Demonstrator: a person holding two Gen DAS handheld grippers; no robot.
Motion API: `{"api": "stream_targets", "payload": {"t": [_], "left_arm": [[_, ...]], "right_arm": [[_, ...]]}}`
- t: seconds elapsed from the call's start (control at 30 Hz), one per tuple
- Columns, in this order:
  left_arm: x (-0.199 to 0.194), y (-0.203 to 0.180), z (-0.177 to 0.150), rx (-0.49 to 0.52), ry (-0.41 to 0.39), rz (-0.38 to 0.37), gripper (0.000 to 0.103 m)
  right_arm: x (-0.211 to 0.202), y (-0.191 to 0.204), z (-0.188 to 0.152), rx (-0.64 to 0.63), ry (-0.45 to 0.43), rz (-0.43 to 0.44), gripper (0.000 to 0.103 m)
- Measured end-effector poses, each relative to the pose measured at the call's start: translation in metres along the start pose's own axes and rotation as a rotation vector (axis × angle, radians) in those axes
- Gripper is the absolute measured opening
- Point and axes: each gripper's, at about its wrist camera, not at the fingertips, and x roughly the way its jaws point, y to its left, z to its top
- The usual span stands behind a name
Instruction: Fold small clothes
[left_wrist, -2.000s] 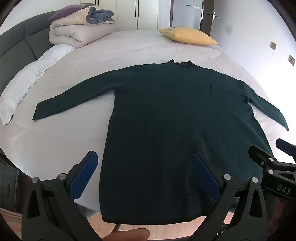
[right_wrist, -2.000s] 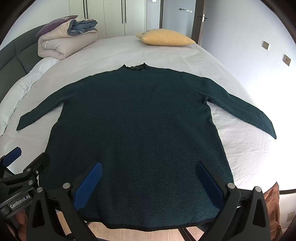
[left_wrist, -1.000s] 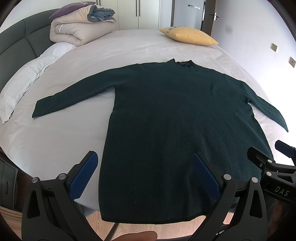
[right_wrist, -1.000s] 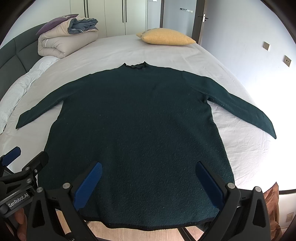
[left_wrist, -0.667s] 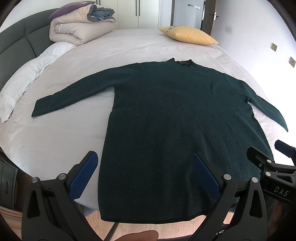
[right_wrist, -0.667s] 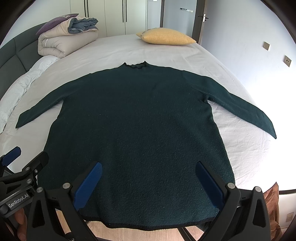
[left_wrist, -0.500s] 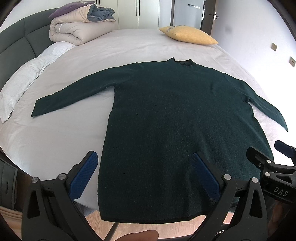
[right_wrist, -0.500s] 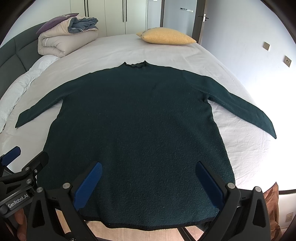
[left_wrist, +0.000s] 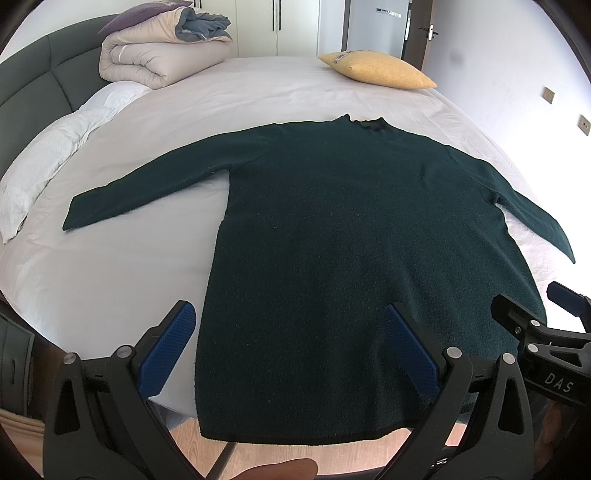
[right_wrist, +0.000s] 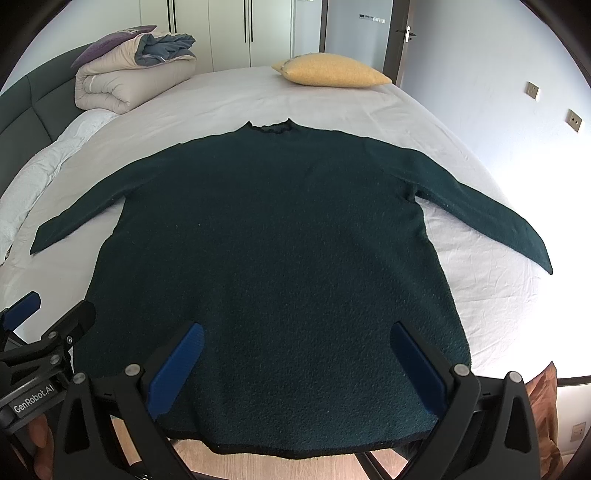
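A dark green sweater (left_wrist: 354, 258) lies flat and face up across the white bed (left_wrist: 110, 280), collar toward the top of the frame and both sleeves spread out to the sides. Its hem hangs at the near edge of the bed, at the bottom of both views.

My left tongs (left_wrist: 291, 343) are spread wide and hold nothing. In the left wrist view their blue pads sit in the lower part of the frame: one over bare sheet just left of the sweater's side edge, the other over the sweater's lower body. My right tongs (right_wrist: 295, 363) are likewise wide apart and empty, and in the right wrist view both pads frame the lower part of the sweater, just above the hem. I cannot tell whether either pair touches the fabric.

Toward the top of the frame, a yellow pillow (right_wrist: 328, 75) lies beyond the collar, and a folded duvet (right_wrist: 125, 79) sits at upper left by the dark headboard (left_wrist: 33, 92).
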Motion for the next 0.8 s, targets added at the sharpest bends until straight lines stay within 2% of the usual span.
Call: {"api": "stream_targets", "payload": {"t": [0.8], "left_arm": [[0.0021,0.0001,0.0001,-0.011,0.008,-0.003,0.103]], "right_arm": [[0.0,-0.0007,-0.0008,0.003,0.001,0.0,0.103]]}}
